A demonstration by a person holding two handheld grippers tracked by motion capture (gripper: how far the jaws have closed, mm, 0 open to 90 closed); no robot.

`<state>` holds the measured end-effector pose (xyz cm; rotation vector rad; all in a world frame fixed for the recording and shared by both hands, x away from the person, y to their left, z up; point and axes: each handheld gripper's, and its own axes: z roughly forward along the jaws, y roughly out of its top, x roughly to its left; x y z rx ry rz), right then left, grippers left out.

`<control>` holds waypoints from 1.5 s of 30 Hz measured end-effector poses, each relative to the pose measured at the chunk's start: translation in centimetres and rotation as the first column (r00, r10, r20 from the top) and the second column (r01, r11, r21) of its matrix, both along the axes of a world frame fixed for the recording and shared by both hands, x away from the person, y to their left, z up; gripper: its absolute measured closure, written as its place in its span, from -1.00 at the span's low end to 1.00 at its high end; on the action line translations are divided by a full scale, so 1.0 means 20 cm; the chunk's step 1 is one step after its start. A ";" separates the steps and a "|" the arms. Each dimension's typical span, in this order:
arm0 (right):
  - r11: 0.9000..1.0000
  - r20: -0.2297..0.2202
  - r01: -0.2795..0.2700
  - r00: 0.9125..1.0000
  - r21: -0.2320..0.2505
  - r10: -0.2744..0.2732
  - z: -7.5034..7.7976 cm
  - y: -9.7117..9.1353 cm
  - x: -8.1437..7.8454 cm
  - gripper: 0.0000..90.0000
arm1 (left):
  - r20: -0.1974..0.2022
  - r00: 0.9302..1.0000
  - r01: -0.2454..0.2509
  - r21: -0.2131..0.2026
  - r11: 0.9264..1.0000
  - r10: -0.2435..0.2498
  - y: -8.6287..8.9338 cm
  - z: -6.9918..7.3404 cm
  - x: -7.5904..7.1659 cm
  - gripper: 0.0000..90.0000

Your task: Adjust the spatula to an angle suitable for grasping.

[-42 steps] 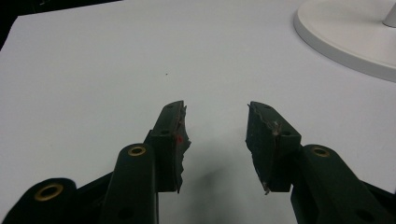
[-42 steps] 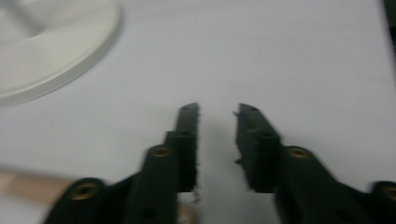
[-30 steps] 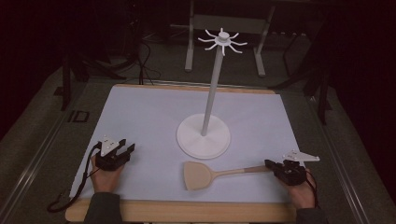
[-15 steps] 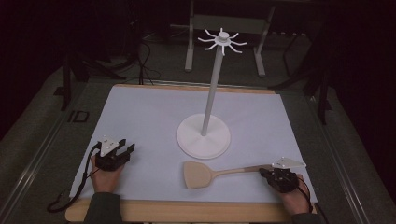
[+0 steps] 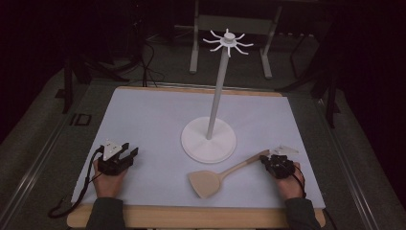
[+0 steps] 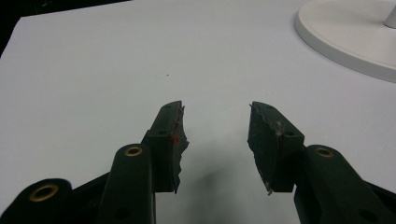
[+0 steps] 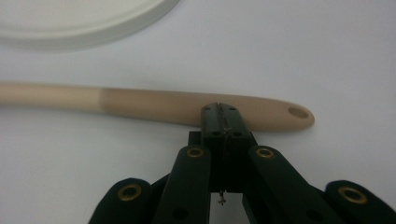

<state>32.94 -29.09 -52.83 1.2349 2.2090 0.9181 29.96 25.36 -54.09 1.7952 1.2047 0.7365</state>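
Left claw (image 5: pixel 125 154): jaws spread, nothing between them, resting low over the white counter (image 5: pixel 153 120). The round base of the white stand (image 5: pixel 208 140) lies ahead of it and to its right. Right claw (image 7: pixel 220 111): jaws pressed together, tips against or just short of the handle of the wooden spatula (image 7: pixel 154 104), not around it; contact cannot be confirmed. The spatula lies flat on the counter, handle crossing directly ahead of the right claw, blade away to its left.

Black claws (image 6: pixel 217 140), brass rivets, grey sleeves (image 5: pixel 106 213)
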 end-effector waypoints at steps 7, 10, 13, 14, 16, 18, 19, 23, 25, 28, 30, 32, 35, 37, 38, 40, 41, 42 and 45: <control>0.999 -0.005 -0.009 1.000 0.030 0.009 0.00 0.08 0.18 1.00 | 0.001 1.000 -0.001 -0.003 1.000 0.001 0.00 0.00 0.00 0.23; 0.999 -0.015 -0.020 1.000 0.042 0.021 0.00 0.11 0.24 1.00 | -0.001 1.000 0.000 -0.002 1.000 0.000 0.00 0.00 0.00 0.23; 0.999 -0.026 -0.030 0.999 0.042 0.031 0.00 0.15 0.30 1.00 | -0.002 1.000 0.000 -0.002 1.000 0.000 0.00 0.00 0.00 0.23; 0.999 -0.033 -0.031 0.999 0.045 0.032 0.00 0.17 0.32 1.00 | -0.003 1.000 0.000 -0.002 1.000 0.000 0.00 0.00 0.00 0.23; 0.998 -0.038 -0.030 0.999 0.053 0.032 0.00 0.19 0.34 1.00 | -0.004 1.000 0.001 -0.003 1.000 -0.001 0.00 0.00 0.00 0.23; 0.998 -0.044 -0.019 0.999 0.066 0.022 0.00 0.21 0.35 1.00 | -0.006 1.000 0.002 -0.003 1.000 -0.002 0.00 0.00 0.00 0.23; 0.998 -0.051 -0.018 0.998 0.068 0.022 0.00 0.21 0.35 1.00 | -0.005 1.000 0.001 -0.003 1.000 -0.001 0.00 0.00 0.00 0.23; 0.994 -0.048 -0.034 0.998 0.100 0.039 0.03 0.23 0.32 1.00 | -0.006 1.000 0.001 -0.003 1.000 -0.001 0.00 0.00 0.00 0.23; 0.989 -0.037 -0.077 0.996 0.123 0.082 0.06 0.26 0.26 1.00 | -0.007 1.000 0.002 -0.004 1.000 -0.002 0.00 0.00 0.00 0.22; 0.982 -0.027 -0.137 0.990 0.130 0.141 0.09 0.32 0.19 1.00 | -0.005 1.000 0.000 -0.002 1.000 0.000 0.00 0.00 0.00 0.22; 0.977 -0.026 -0.172 0.984 0.127 0.177 0.10 0.36 0.14 0.99 | -0.005 1.000 0.000 -0.001 1.000 0.000 0.00 0.00 0.00 0.22; 0.973 -0.029 -0.198 0.979 0.120 0.203 0.11 0.40 0.08 0.87 | -0.006 1.000 0.000 0.000 1.000 0.000 0.00 0.00 0.00 0.22; 0.973 -0.045 -0.196 0.978 0.118 0.202 0.11 0.44 0.02 0.61 | -0.007 1.000 0.001 0.001 1.000 -0.001 0.00 0.00 0.00 0.22; 0.979 -0.058 -0.160 0.984 0.128 0.168 0.11 0.45 0.00 0.37 | -0.008 1.000 0.001 0.001 1.000 -0.001 0.00 0.00 0.00 0.22; 0.981 -0.067 -0.142 0.986 0.129 0.151 0.11 0.45 0.00 0.25 | -0.008 1.000 0.001 0.001 1.000 -0.001 0.00 0.00 0.00 0.22; 0.988 -0.078 -0.098 0.991 0.119 0.108 0.10 0.46 -0.01 -0.02 | -0.007 1.000 0.001 0.001 1.000 -0.001 0.00 0.00 0.00 0.22; 0.991 -0.084 -0.067 0.994 0.116 0.077 0.09 0.47 0.00 -0.18 | -0.007 1.000 0.001 0.001 1.000 -0.001 0.00 0.00 0.00 0.22; 0.992 -0.087 -0.052 0.994 0.116 0.062 0.08 0.47 0.00 -0.24 | -0.007 1.000 0.001 0.001 1.000 -0.001 0.00 0.00 0.00 0.22; 0.993 -0.090 -0.006 0.996 0.117 0.017 0.07 0.49 0.00 -0.53 | -0.008 1.000 0.001 0.002 1.000 -0.001 0.00 0.00 0.00 0.22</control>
